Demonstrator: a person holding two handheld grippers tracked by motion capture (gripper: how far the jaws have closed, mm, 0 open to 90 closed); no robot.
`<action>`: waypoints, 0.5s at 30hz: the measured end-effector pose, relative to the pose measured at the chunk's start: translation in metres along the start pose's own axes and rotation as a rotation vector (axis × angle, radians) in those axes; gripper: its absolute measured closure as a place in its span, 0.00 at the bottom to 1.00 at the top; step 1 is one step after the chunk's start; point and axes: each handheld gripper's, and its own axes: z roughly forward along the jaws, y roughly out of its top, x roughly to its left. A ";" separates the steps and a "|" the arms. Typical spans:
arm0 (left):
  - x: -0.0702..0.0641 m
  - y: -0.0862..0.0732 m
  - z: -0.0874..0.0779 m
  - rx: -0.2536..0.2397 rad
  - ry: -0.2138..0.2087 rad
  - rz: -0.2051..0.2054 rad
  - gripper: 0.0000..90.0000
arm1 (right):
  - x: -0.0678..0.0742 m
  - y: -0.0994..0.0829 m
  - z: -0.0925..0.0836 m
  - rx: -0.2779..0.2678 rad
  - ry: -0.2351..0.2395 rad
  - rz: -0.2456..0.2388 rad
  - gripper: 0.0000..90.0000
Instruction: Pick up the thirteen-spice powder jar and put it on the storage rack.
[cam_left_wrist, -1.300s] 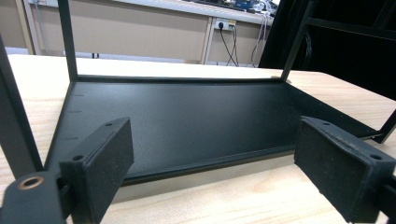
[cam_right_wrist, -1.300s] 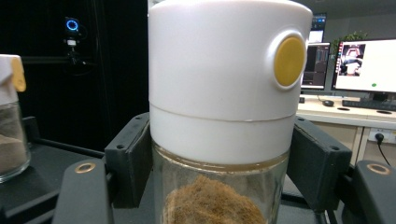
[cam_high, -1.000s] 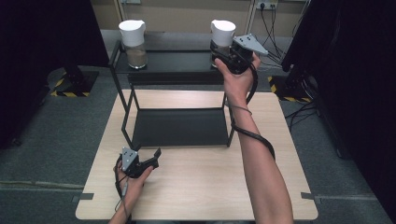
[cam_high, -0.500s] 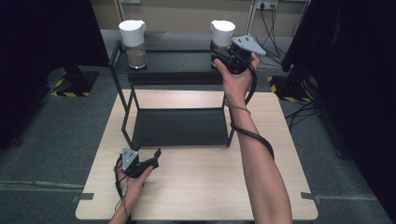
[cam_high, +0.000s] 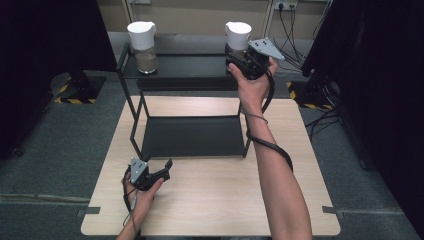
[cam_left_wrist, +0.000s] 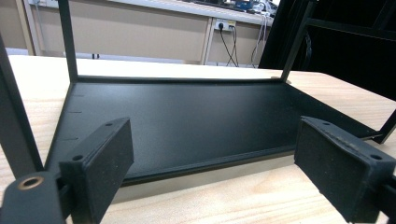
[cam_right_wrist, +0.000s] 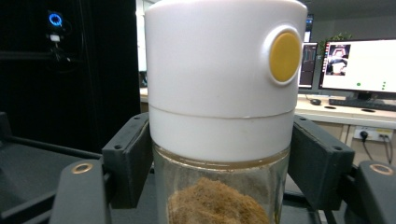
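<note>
Two glass jars with white lids and brown powder stand on the top shelf of a black metal rack (cam_high: 185, 67). The left jar (cam_high: 142, 42) stands alone. My right gripper (cam_high: 235, 52) is at the right jar (cam_high: 237, 32). In the right gripper view this jar (cam_right_wrist: 219, 93) sits between the pads (cam_right_wrist: 317, 168), just under its lid with the yellow button (cam_right_wrist: 284, 56). The jaws of the right gripper (cam_right_wrist: 219, 163) have just been opening and stand a hair off the glass. My left gripper (cam_high: 167, 167) rests open near the table's front left, its jaws (cam_left_wrist: 212, 163) facing the rack's lower tray (cam_left_wrist: 187, 116).
The rack's lower tray (cam_high: 192, 135) lies on the wooden table (cam_high: 215, 200), and its thin black posts (cam_high: 136, 117) rise at the corners. Dark curtains hang at both sides. Cables and a yellow-black striped base (cam_high: 305, 92) are on the floor at the right.
</note>
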 end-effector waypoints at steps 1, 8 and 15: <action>0.000 0.000 0.000 -0.001 0.000 0.000 0.13 | -0.001 0.000 -0.001 -0.003 0.002 0.011 0.29; 0.000 0.000 0.000 -0.001 0.001 0.003 0.13 | -0.004 -0.001 -0.008 -0.013 0.017 0.051 0.12; -0.001 0.000 0.000 -0.001 0.002 0.004 0.13 | -0.001 -0.003 -0.015 -0.024 0.034 0.035 0.09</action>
